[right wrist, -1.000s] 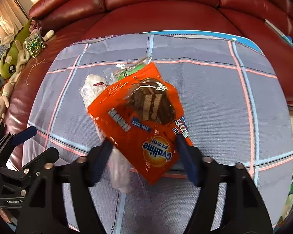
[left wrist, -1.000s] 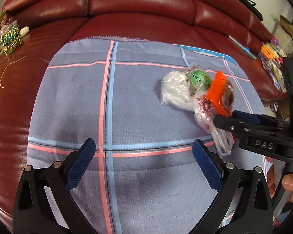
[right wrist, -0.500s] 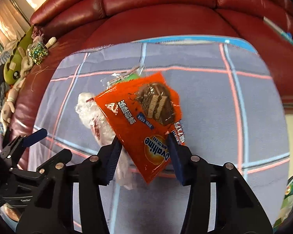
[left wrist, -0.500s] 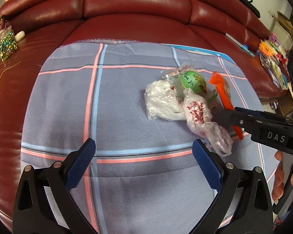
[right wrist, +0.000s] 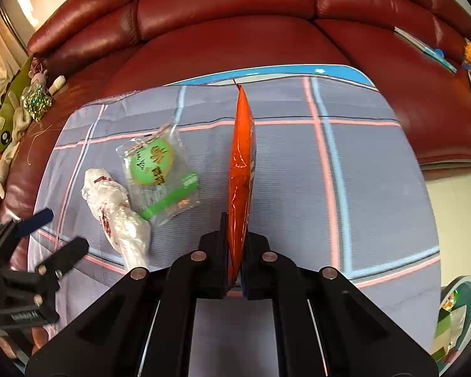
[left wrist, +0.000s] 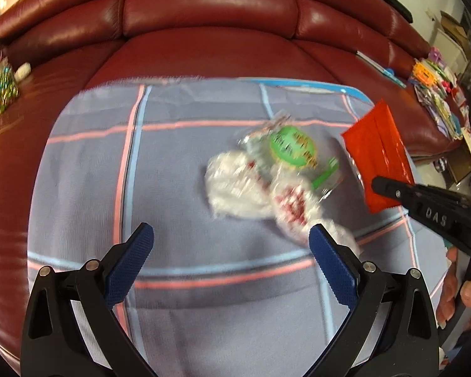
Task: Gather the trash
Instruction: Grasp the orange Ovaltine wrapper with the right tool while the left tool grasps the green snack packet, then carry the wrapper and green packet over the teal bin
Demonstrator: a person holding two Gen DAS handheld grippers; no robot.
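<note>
My right gripper [right wrist: 235, 229] is shut on an orange snack wrapper [right wrist: 241, 163], which stands edge-on between the pads, lifted off the cloth. The same wrapper [left wrist: 376, 154] and right gripper [left wrist: 376, 185] show at the right of the left wrist view. On the checked cloth [right wrist: 361, 172] lie a clear packet with a green round label [right wrist: 160, 172] and a crumpled white plastic bag [right wrist: 116, 207]. My left gripper [left wrist: 229, 242] hangs open above the cloth, just short of the white bag [left wrist: 245, 185] and the green packet [left wrist: 292, 147]. It holds nothing.
The cloth covers a table in front of a dark red leather sofa [left wrist: 204, 22]. Soft toys and a glittery bag [right wrist: 37, 100] lie on the sofa's left. Colourful papers [left wrist: 436, 94] are piled at the right. A teal bin [right wrist: 455, 311] stands at the lower right.
The right gripper closed on the orange wrapper and lifted it, turning it edge-on. The left gripper has moved closer to the white bag and green packet.
</note>
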